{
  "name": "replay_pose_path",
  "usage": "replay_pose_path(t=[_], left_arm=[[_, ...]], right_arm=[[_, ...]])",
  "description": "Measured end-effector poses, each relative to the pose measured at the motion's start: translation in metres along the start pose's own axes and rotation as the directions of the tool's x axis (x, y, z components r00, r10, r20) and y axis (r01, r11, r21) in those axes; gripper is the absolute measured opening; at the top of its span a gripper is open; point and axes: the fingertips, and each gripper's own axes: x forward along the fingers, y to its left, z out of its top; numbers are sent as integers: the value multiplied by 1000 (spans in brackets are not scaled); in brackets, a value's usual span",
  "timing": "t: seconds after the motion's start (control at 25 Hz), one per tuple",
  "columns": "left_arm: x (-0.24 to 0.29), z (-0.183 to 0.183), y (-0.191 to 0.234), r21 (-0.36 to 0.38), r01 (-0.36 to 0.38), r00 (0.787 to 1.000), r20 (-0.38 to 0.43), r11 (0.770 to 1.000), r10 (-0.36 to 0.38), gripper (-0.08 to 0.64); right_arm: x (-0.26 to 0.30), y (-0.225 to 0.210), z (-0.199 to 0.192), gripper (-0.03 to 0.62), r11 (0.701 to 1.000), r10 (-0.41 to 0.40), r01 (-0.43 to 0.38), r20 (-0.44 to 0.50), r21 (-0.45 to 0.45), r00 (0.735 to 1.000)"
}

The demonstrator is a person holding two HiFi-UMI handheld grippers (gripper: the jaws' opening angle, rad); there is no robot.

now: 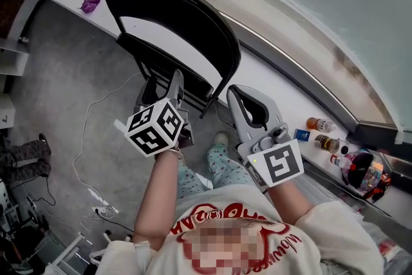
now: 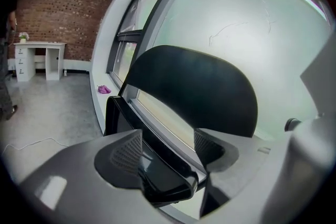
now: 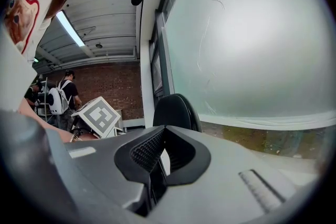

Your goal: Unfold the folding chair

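Note:
The black folding chair stands against the window ledge, its curved backrest point(image 1: 174, 16) point(image 2: 194, 92) uppermost and its seat point(image 1: 168, 56) point(image 2: 163, 181) below. My left gripper point(image 1: 175, 96) point(image 2: 168, 149) is at the seat's front edge, which fills the gap between its pads; it is shut on that edge. My right gripper point(image 1: 237, 96) point(image 3: 160, 149) hovers to the right of the chair, shut, with nothing between its jaws. In the right gripper view the backrest point(image 3: 176, 110) shows just past the jaws and the left gripper's marker cube point(image 3: 100, 115) is at the left.
A white window ledge point(image 1: 270, 84) runs behind the chair, with a purple object point(image 1: 90, 4) point(image 2: 104, 89) at one end and bottles point(image 1: 320, 124) at the other. A white cable and power strip point(image 1: 103, 206) lie on the grey floor. A white desk point(image 2: 39, 57) stands far off.

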Motion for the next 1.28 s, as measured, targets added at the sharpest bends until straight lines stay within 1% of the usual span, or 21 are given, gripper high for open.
replay_pose_path(t=[0.08,0.16,0.24,0.4,0.52,0.6,0.68,0.84,0.92,0.96,1.04,1.16,1.28], left_arm=[[11,-8,2,-1,-21,999,-28,1000,21,296],[22,-14,5,4,-55,997,-54,998,55,318],[31,-17,11,1,-93,994,-64,996,93,341],[45,-21,20,-28,-143,987,-81,989,140,345],[58,-26,25,-34,-178,979,-104,983,174,350],[63,-24,25,-19,-198,975,-108,980,195,350],[69,-26,24,4,-201,973,-119,980,200,350],[76,-30,23,47,-198,970,-136,979,203,350],[78,-36,25,49,-210,964,-157,976,216,350],[80,-39,27,44,-219,960,-168,975,224,350],[83,-42,28,37,-241,953,-179,970,244,350],[86,-43,29,41,-269,945,-183,962,272,351],[94,-45,28,42,-251,947,-198,967,254,362]], right_arm=[[1,-1,-3,26,1000,5,-5,5,8,1000],[3,-4,-8,26,1000,-4,4,-2,13,1000],[5,-4,-13,26,1000,6,-6,-2,14,1000],[5,-4,-15,26,1000,2,-2,-12,25,1000],[6,-11,-24,26,1000,-17,17,-35,-5,999],[7,-15,-40,26,999,-23,20,-66,-40,998],[7,-14,-58,26,998,-22,16,-105,-66,994],[6,-16,-89,26,997,-57,44,-202,-69,978],[9,-19,-103,26,996,-67,52,-240,-70,968],[11,-21,-111,36,996,-69,52,-257,-71,964],[14,-26,-125,102,996,-76,59,-286,-68,955],[19,-35,-146,126,996,-89,84,-327,-29,941],[23,-44,-163,130,994,-102,111,-361,3,927]])
